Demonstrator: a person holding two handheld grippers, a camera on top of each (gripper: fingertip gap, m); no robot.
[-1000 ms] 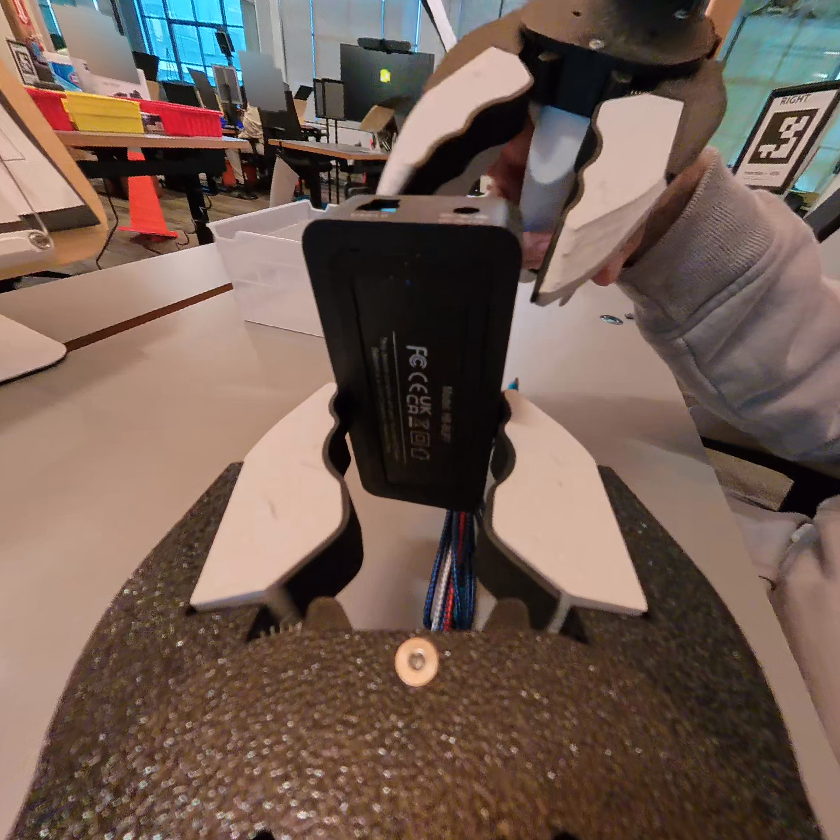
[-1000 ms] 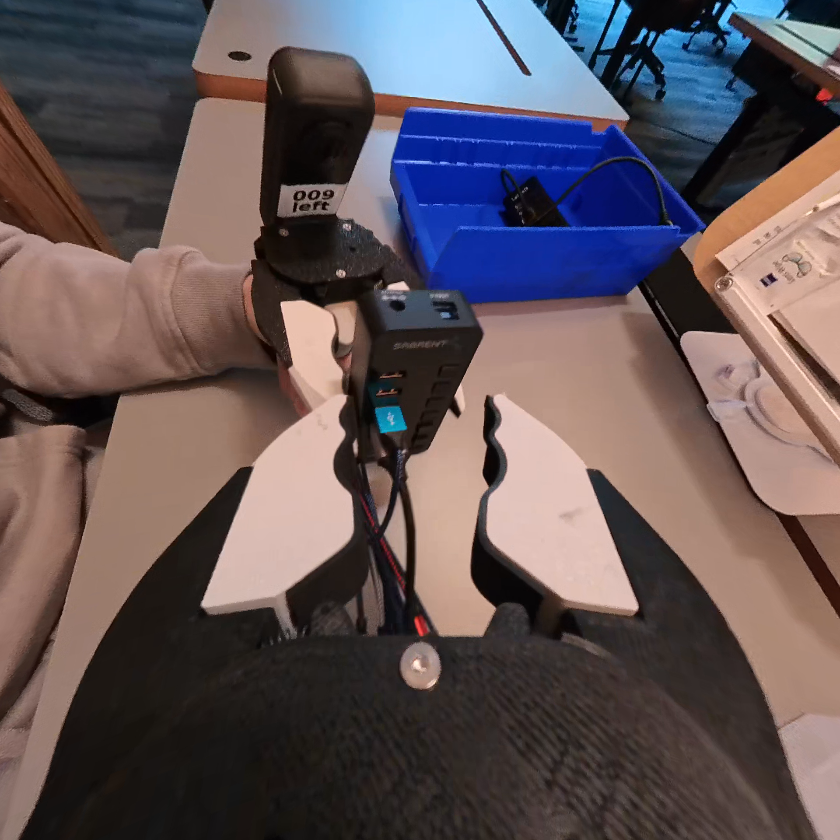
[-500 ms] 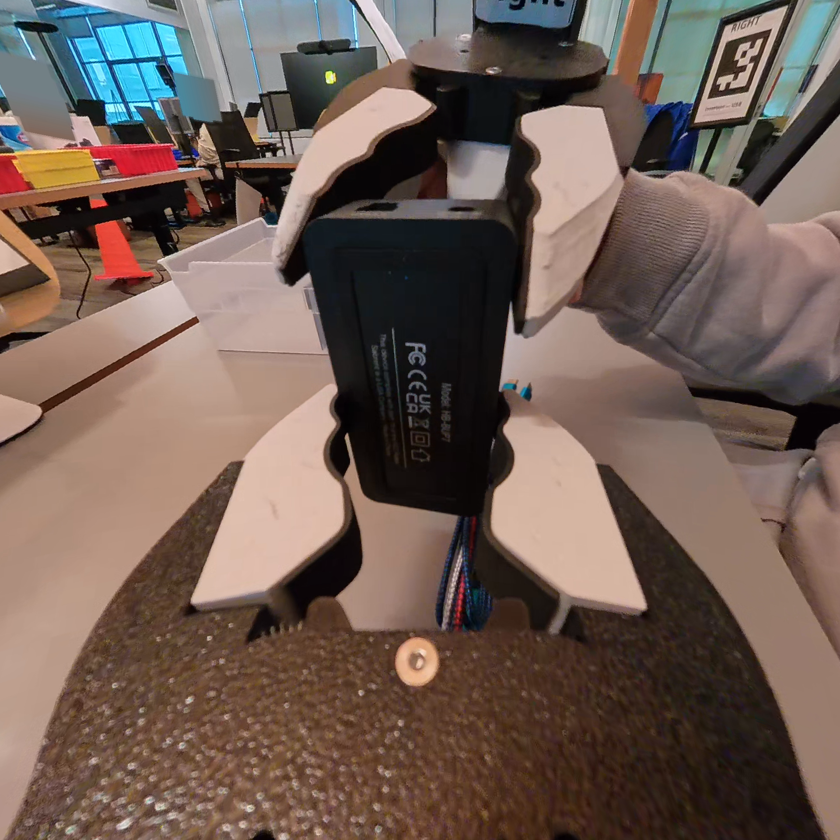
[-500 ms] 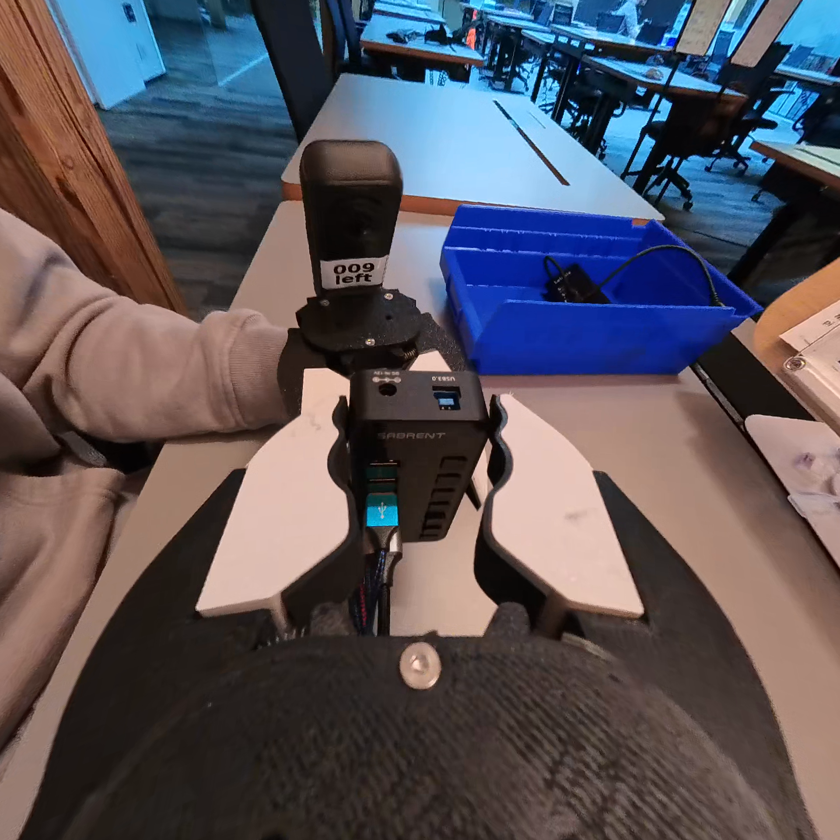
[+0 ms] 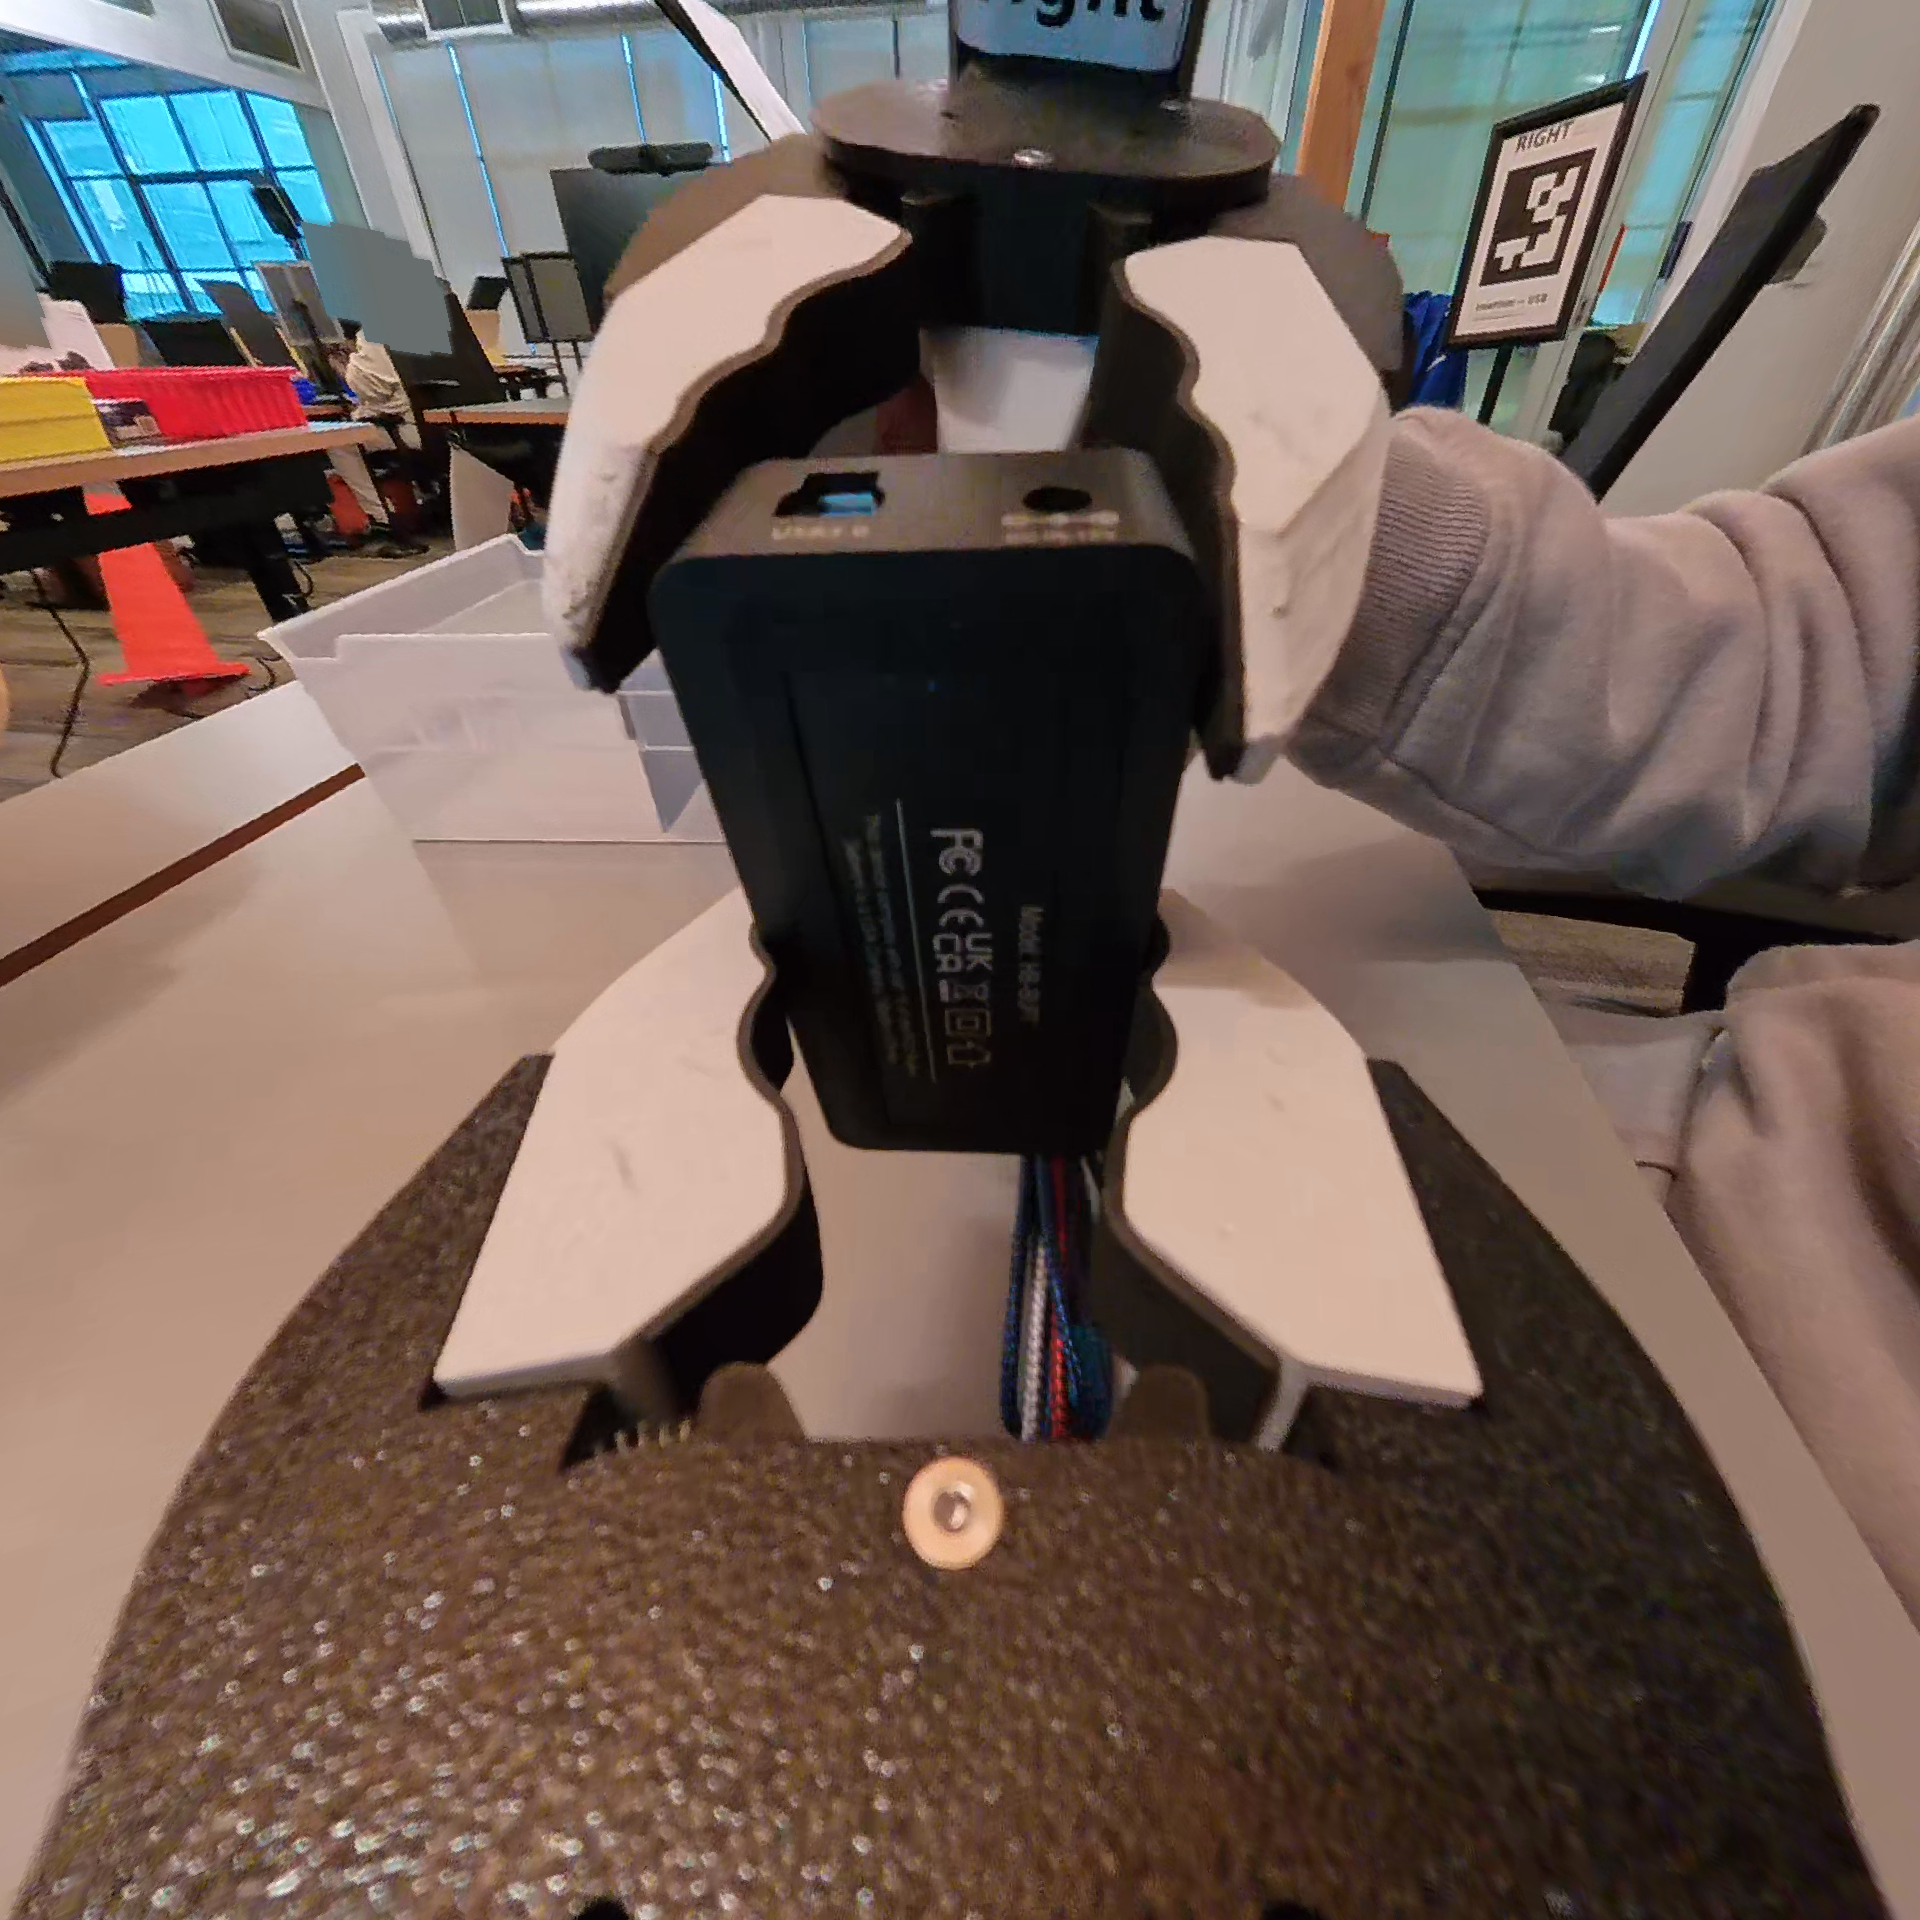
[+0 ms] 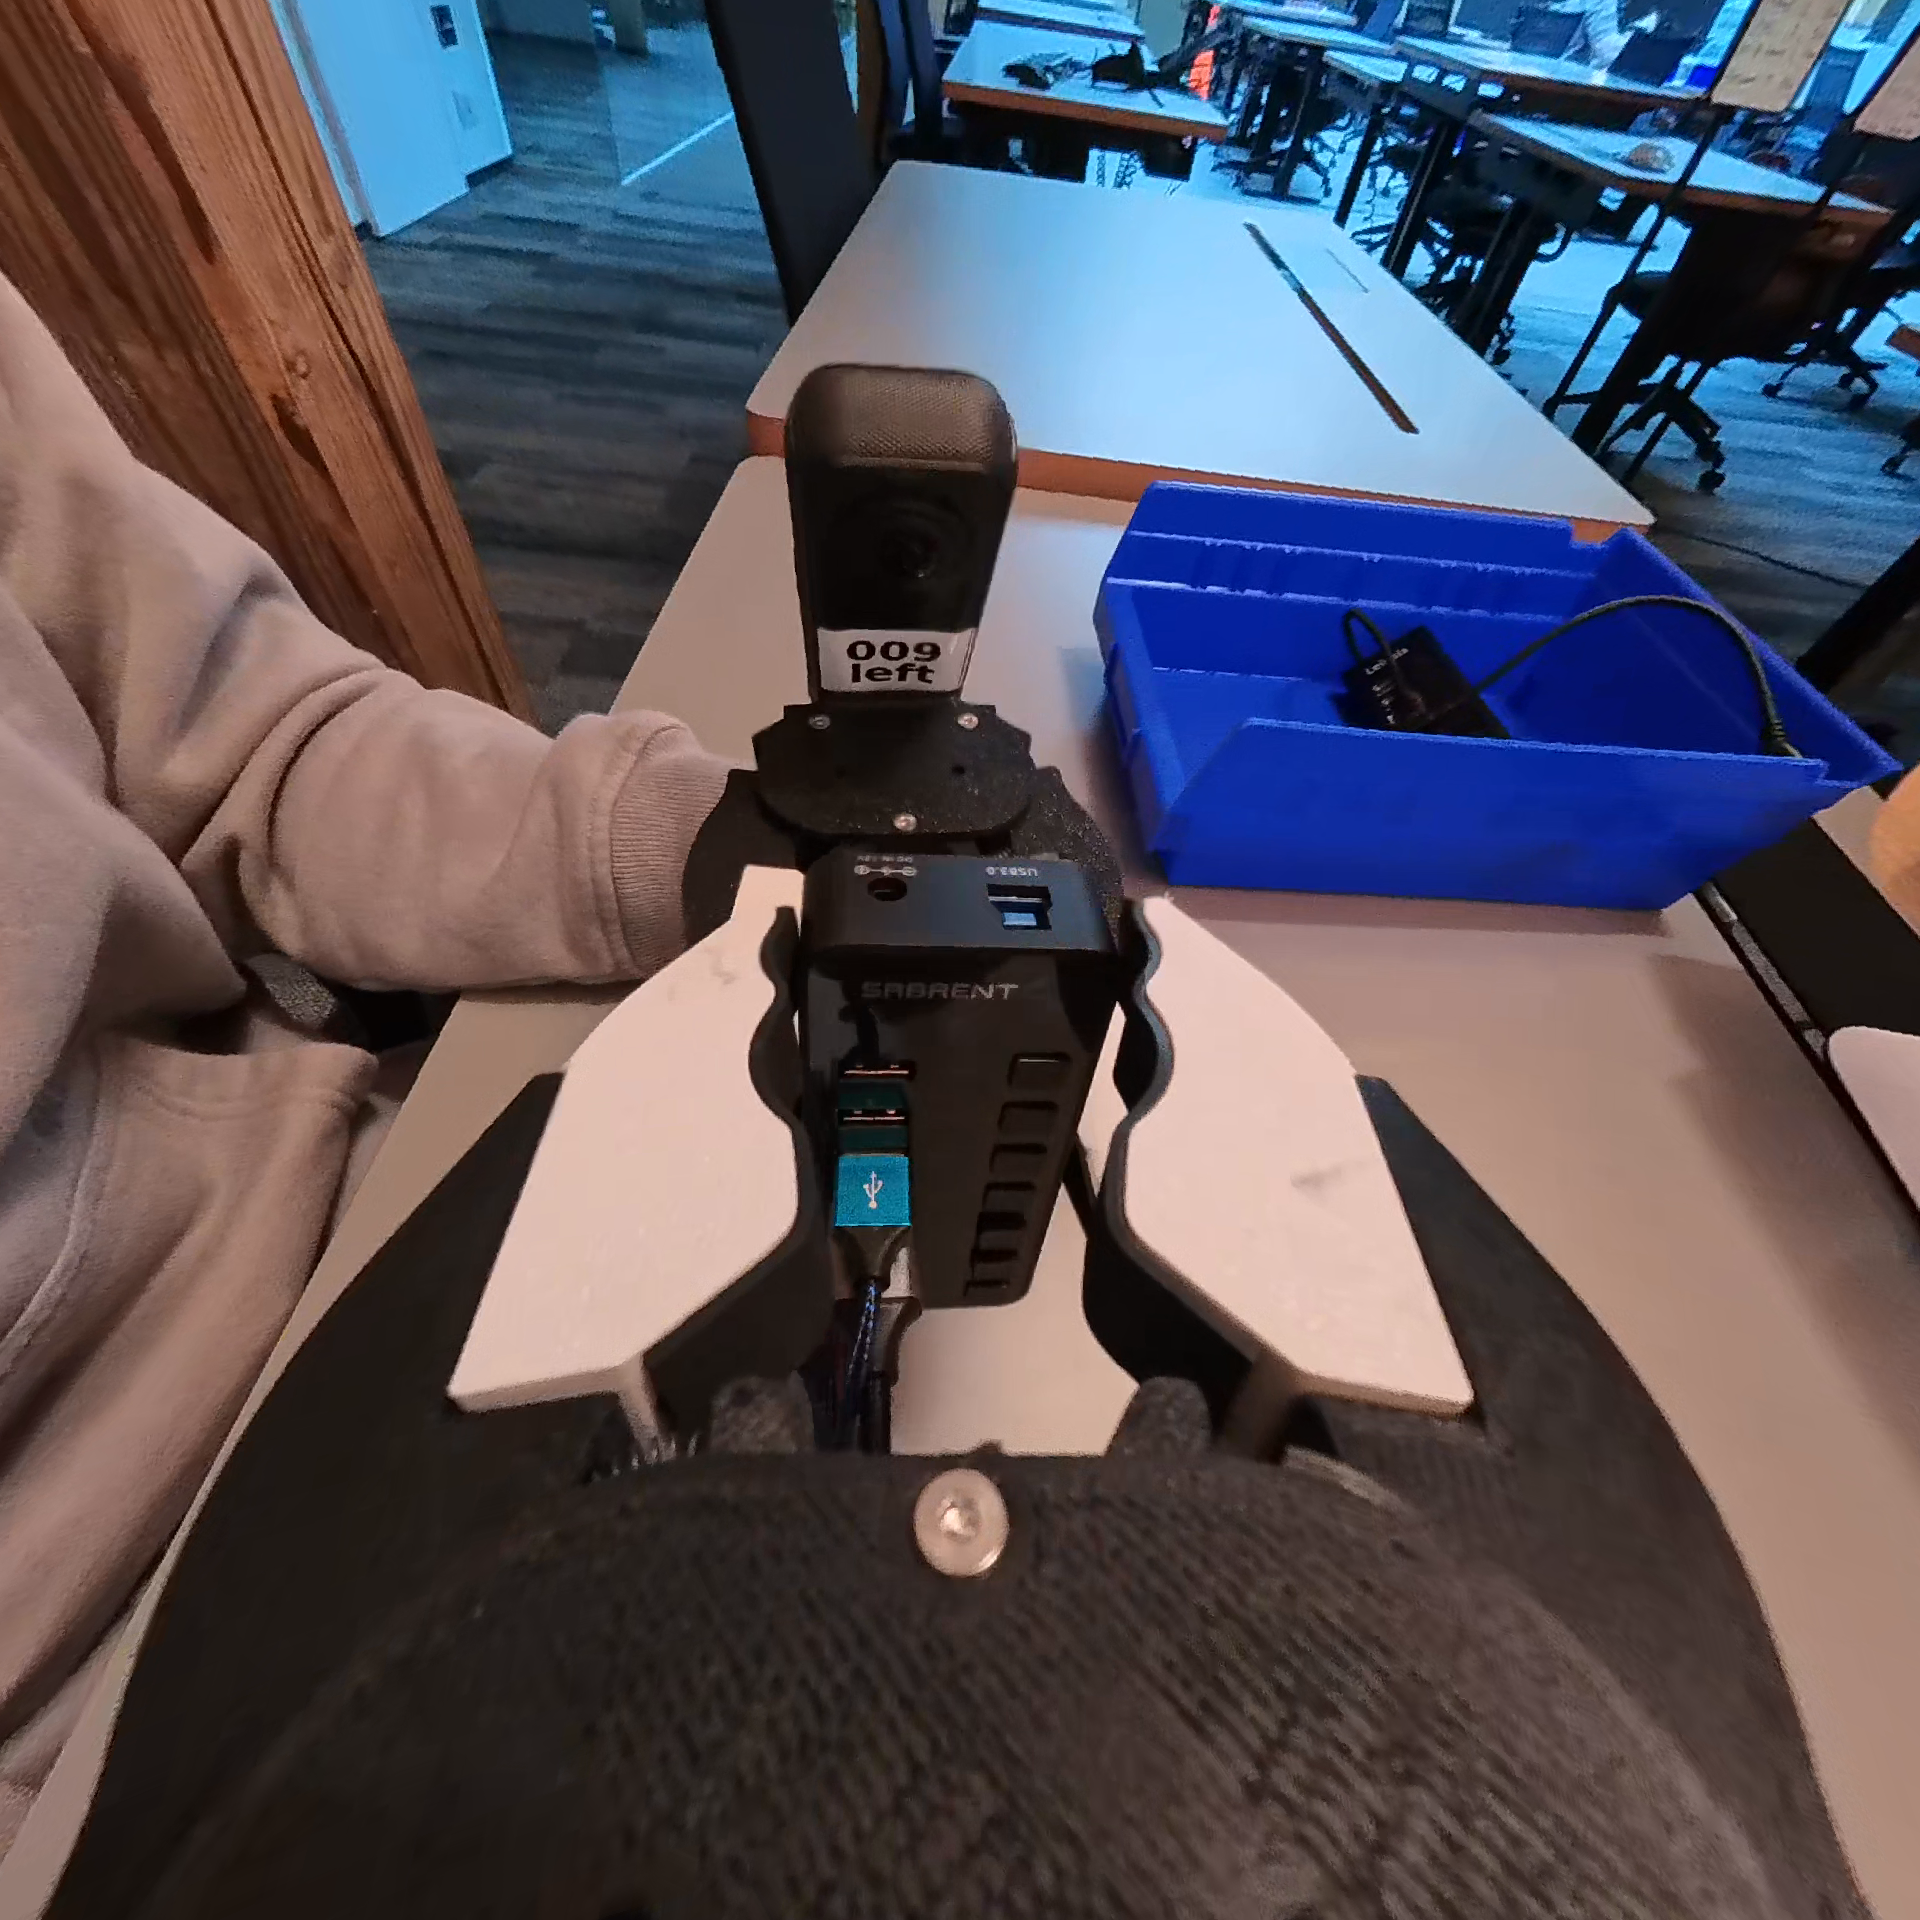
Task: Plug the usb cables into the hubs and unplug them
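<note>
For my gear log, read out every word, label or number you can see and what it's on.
I can't quote writing; it stands here:
Black hub: white print on back, mark on front.
Black camera: white label.
Framed sign: black-and-white.
Adapter in blue bin: small print.

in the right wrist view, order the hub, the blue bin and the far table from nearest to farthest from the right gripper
1. Hub: between the right gripper's fingers, dead ahead.
2. Blue bin: farther, ahead to the right, on the same table.
3. Far table: farthest, beyond the bin, straight ahead.
</note>
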